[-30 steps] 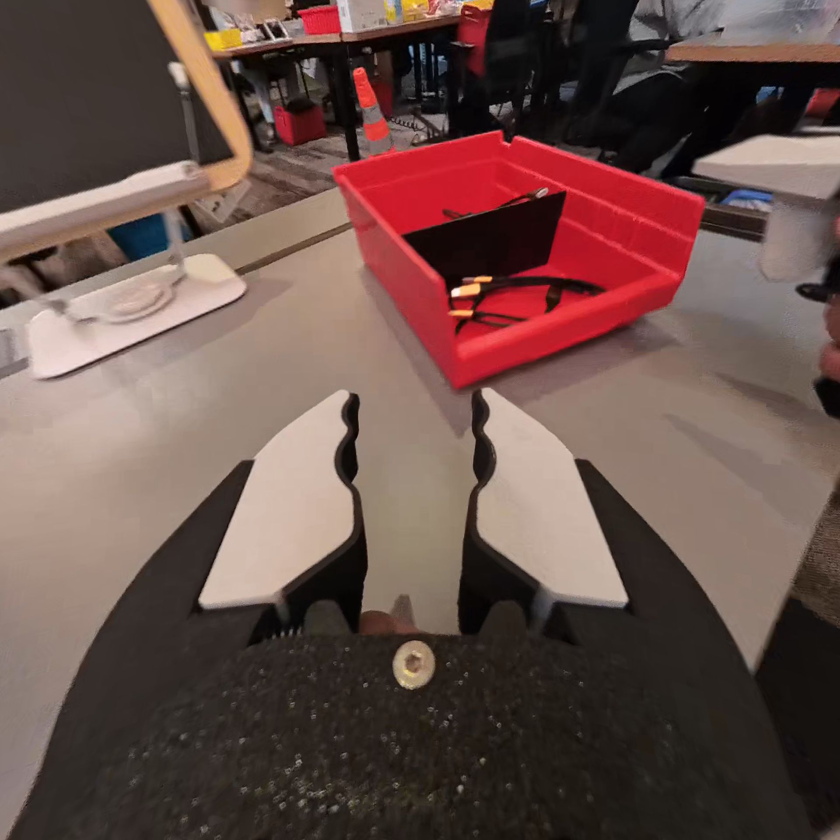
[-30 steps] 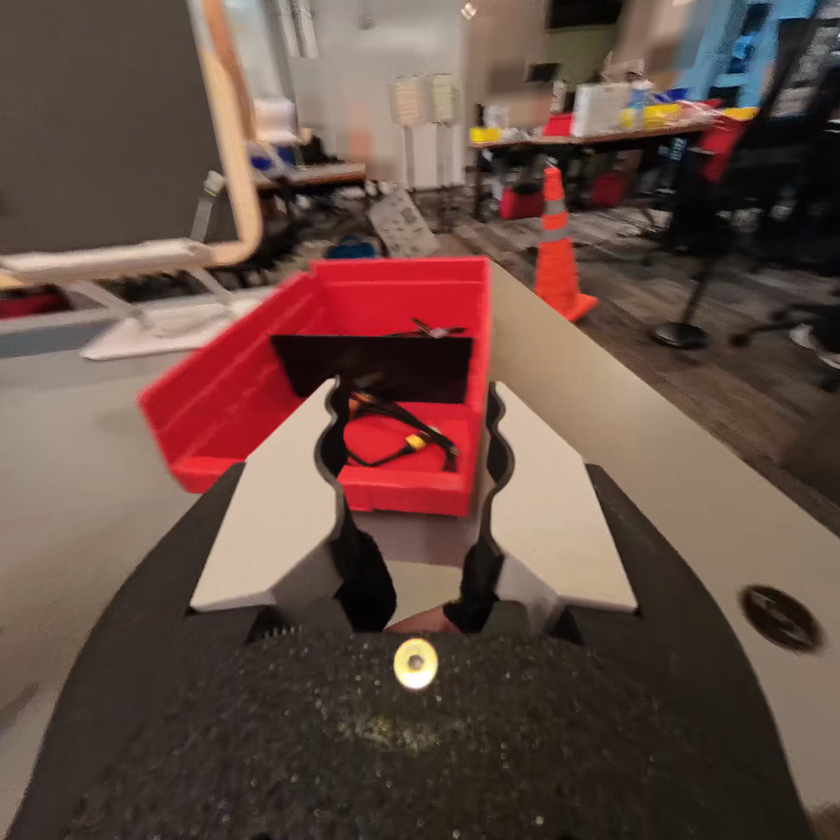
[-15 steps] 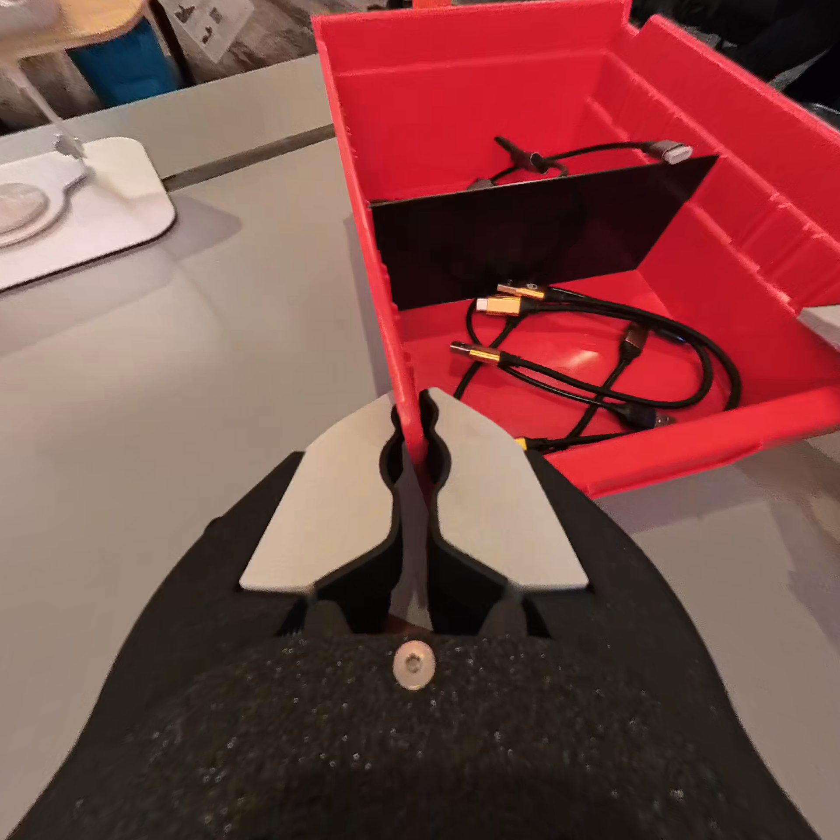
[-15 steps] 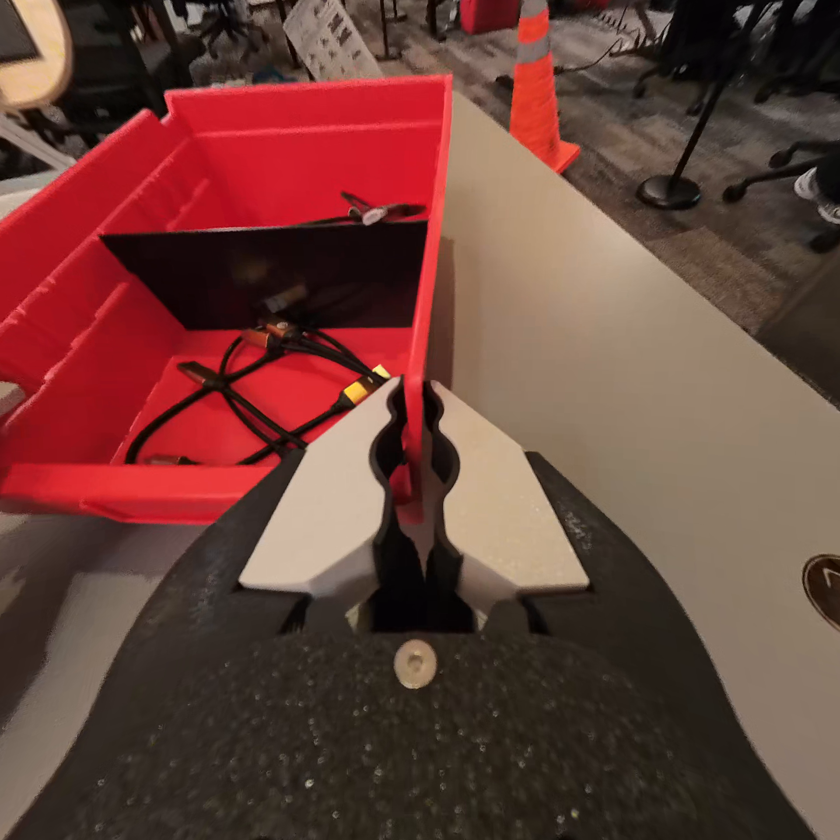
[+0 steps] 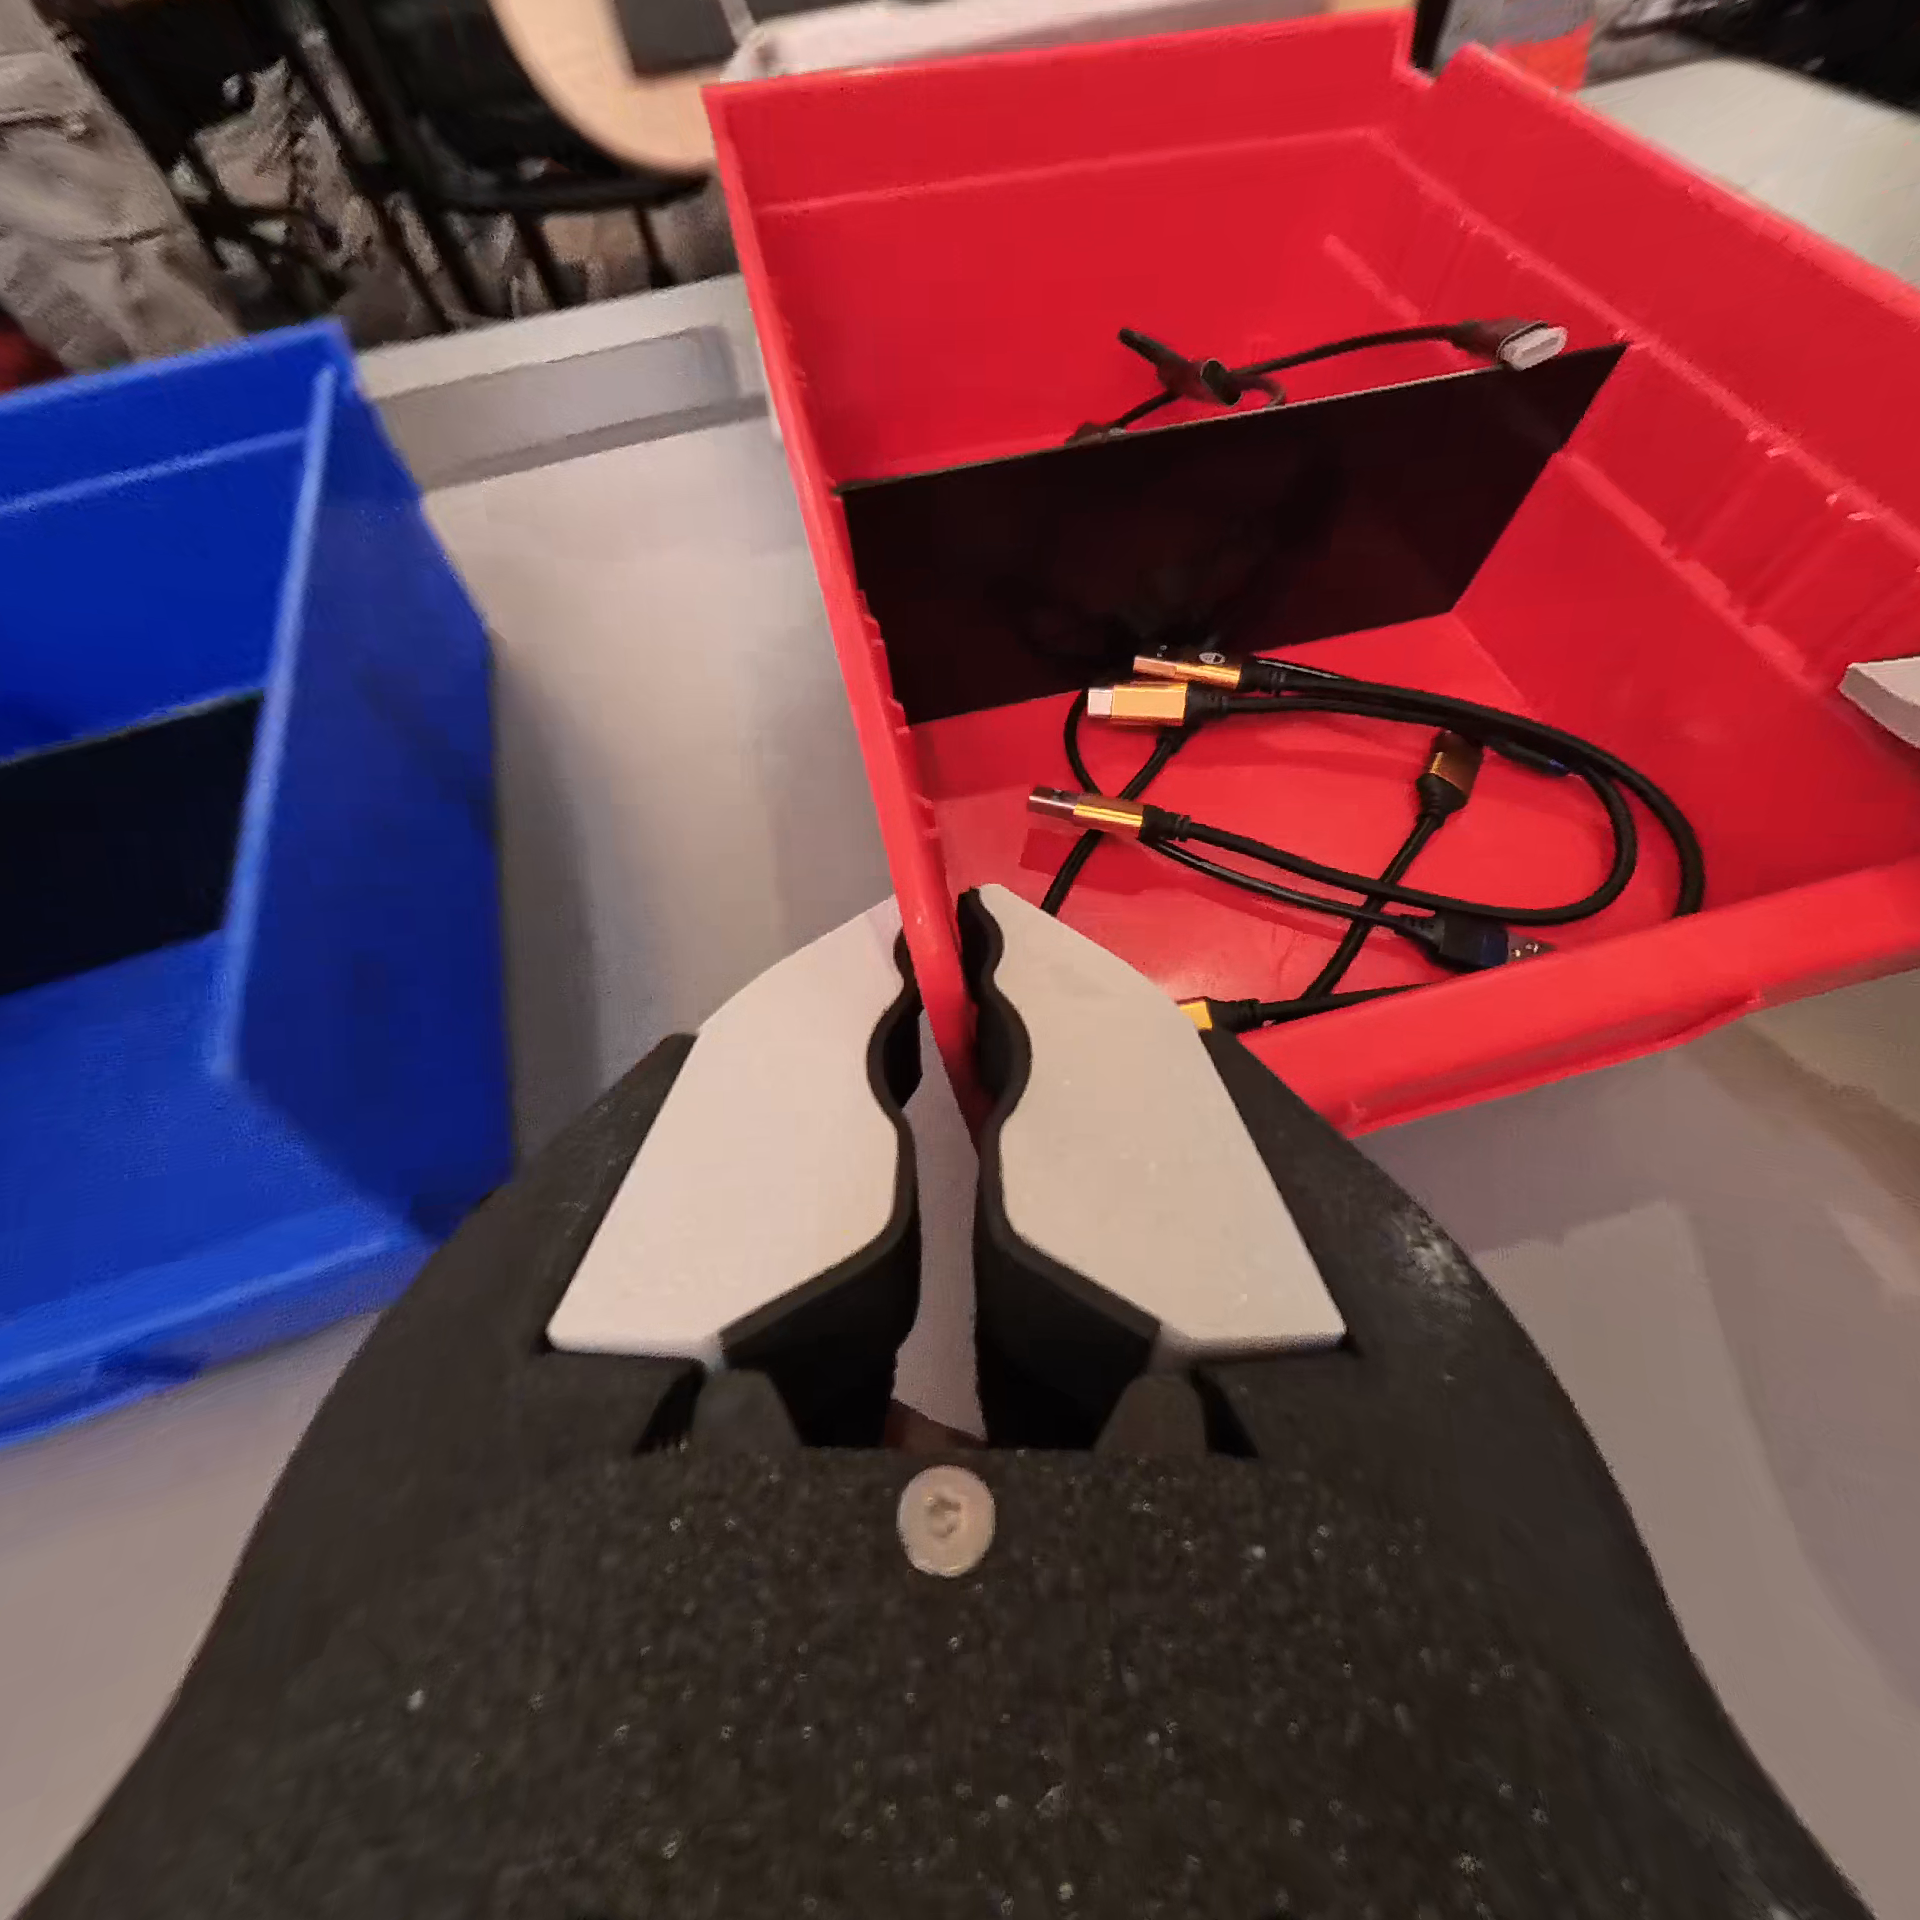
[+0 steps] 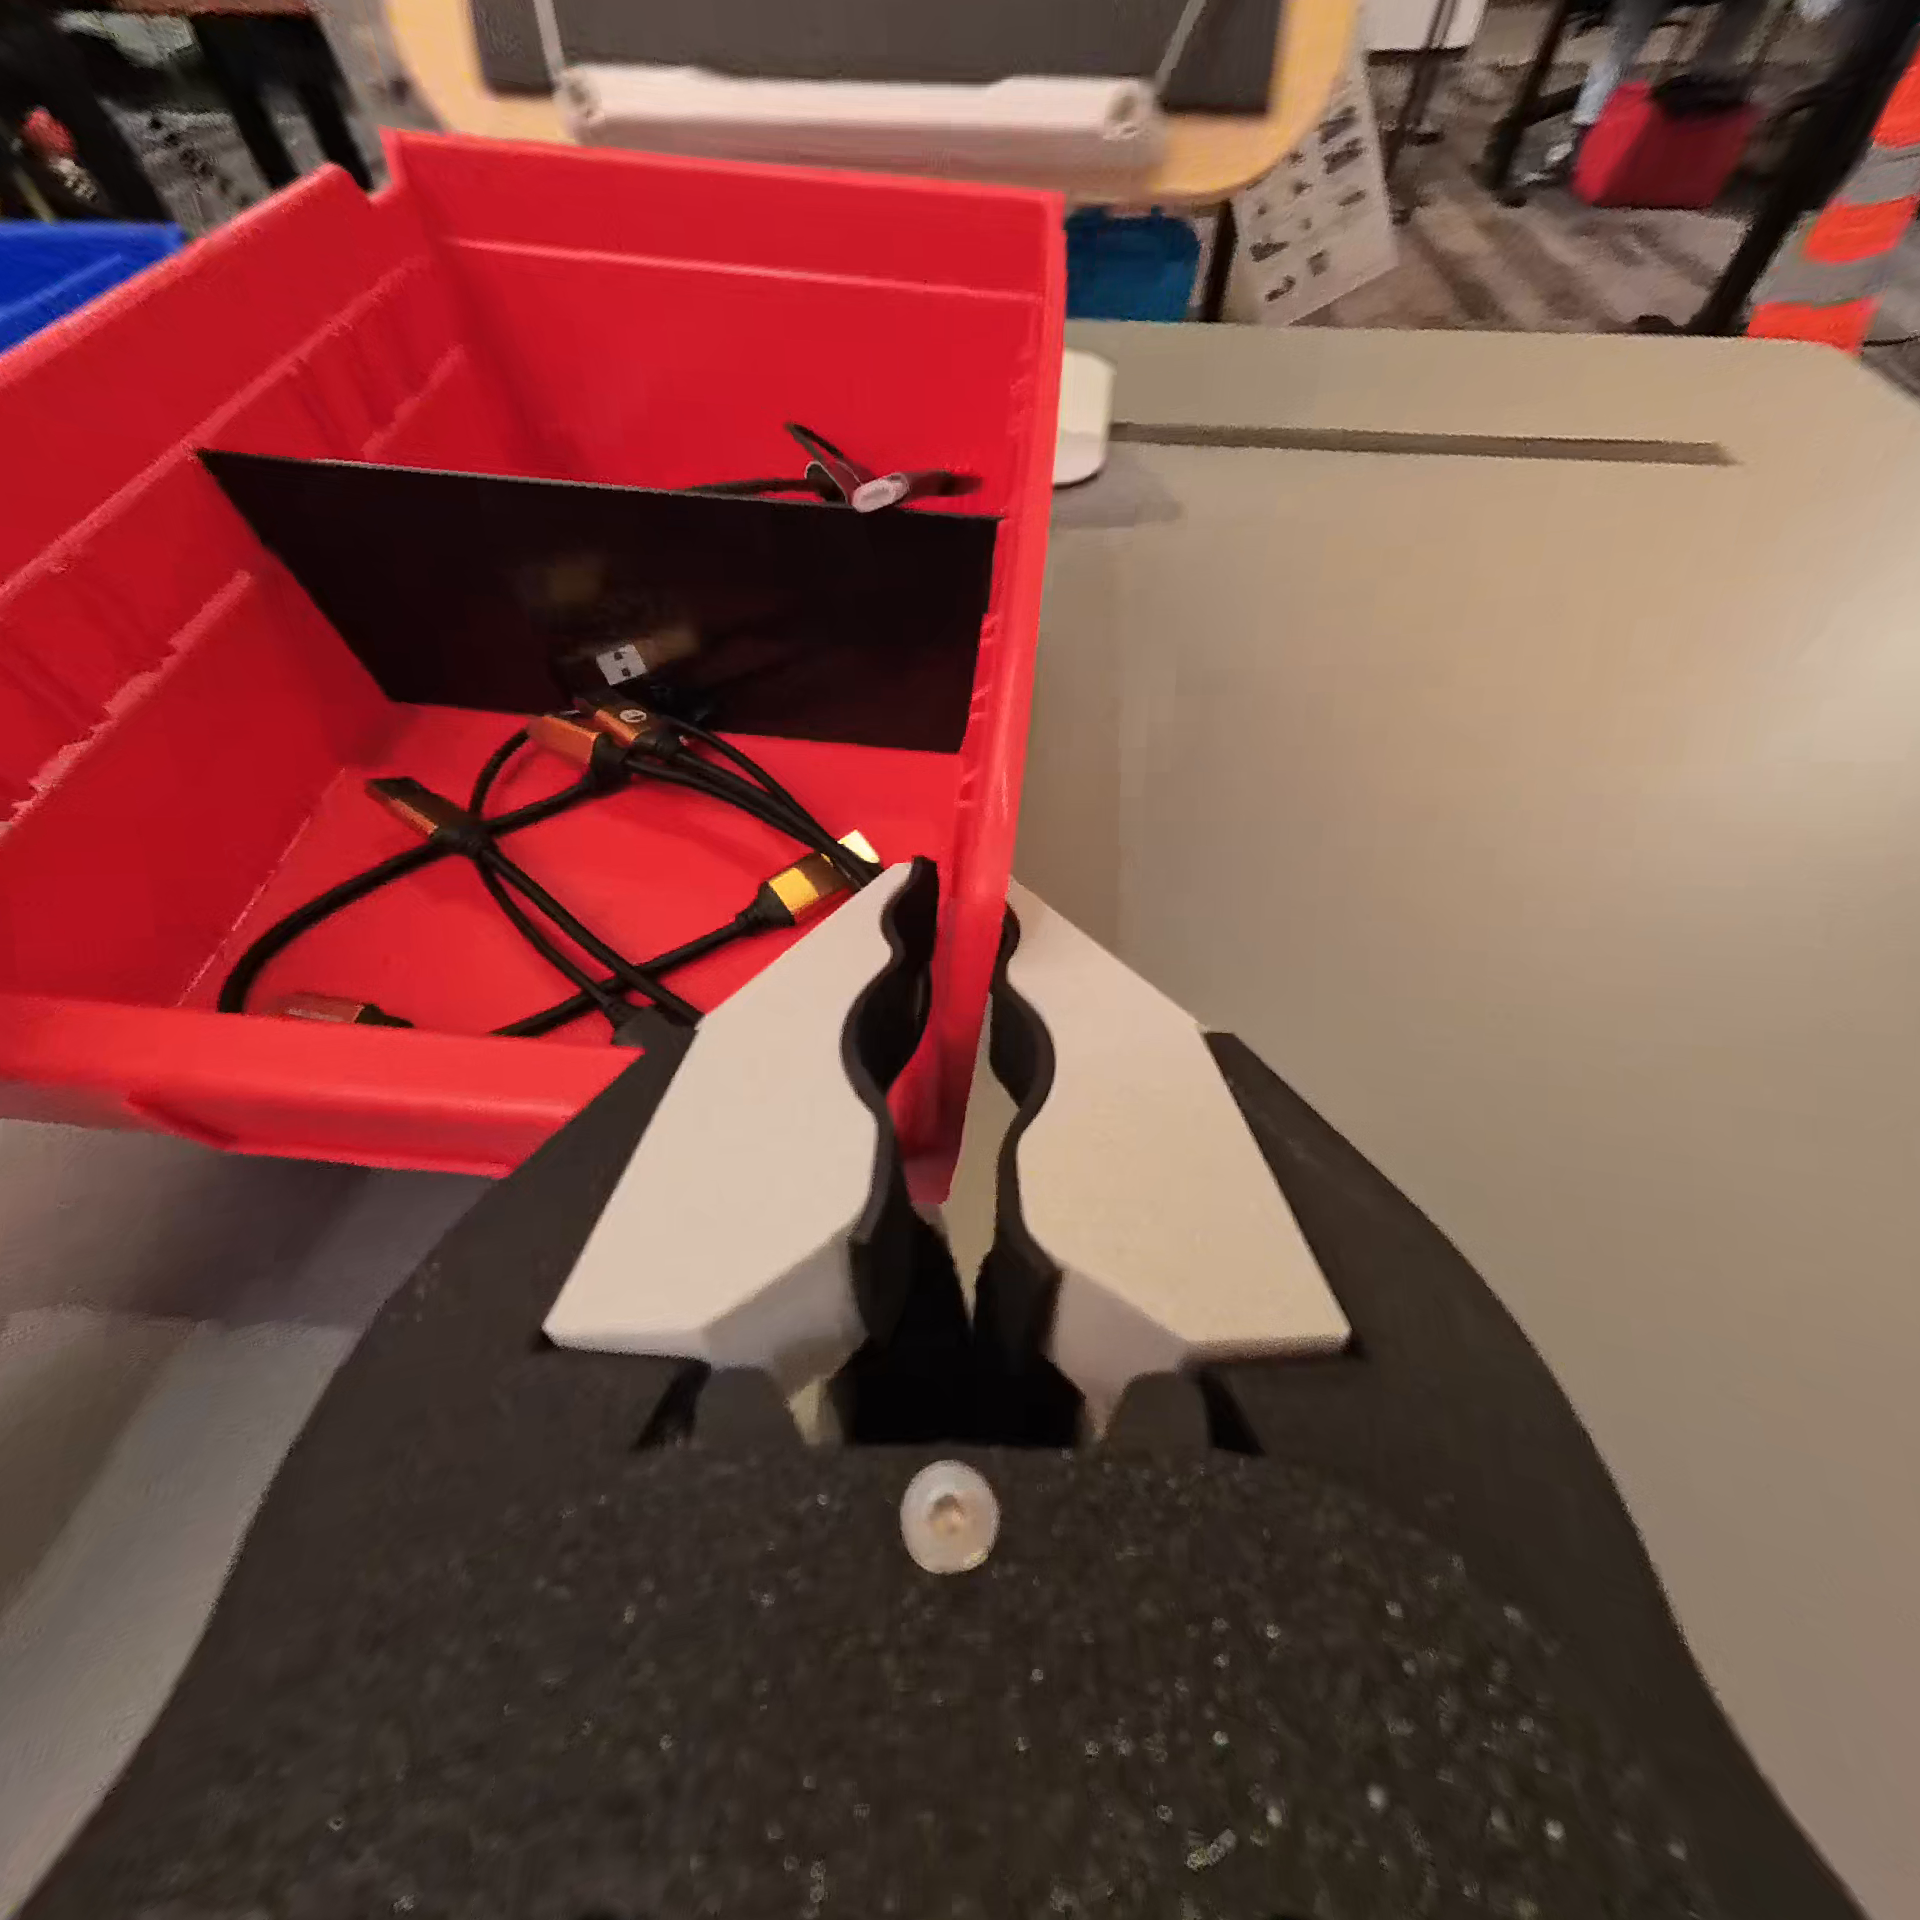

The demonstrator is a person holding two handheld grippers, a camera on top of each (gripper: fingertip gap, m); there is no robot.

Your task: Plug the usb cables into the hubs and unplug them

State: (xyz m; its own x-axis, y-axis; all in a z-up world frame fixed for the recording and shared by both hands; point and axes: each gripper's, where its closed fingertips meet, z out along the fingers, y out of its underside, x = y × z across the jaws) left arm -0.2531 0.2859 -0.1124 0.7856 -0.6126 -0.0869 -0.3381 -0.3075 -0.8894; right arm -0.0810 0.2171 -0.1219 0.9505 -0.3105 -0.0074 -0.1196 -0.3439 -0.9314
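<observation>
Left claw (image 5: 938,914) and right claw (image 6: 966,883) each clamped opposite side walls of the red bin (image 5: 1039,208), which contained cables (image 5: 1351,831).

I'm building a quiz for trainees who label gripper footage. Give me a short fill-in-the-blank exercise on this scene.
1. Both the left gripper and the right gripper are shut on side walls of the ____ plastic bin.
2. A ____ flat divider panel splits that bin.
3. The black cables with gold plugs lie in the ____ compartment.
4. Left of it stands a ____ plastic bin.

Missing words: red; black; near; blue
</observation>
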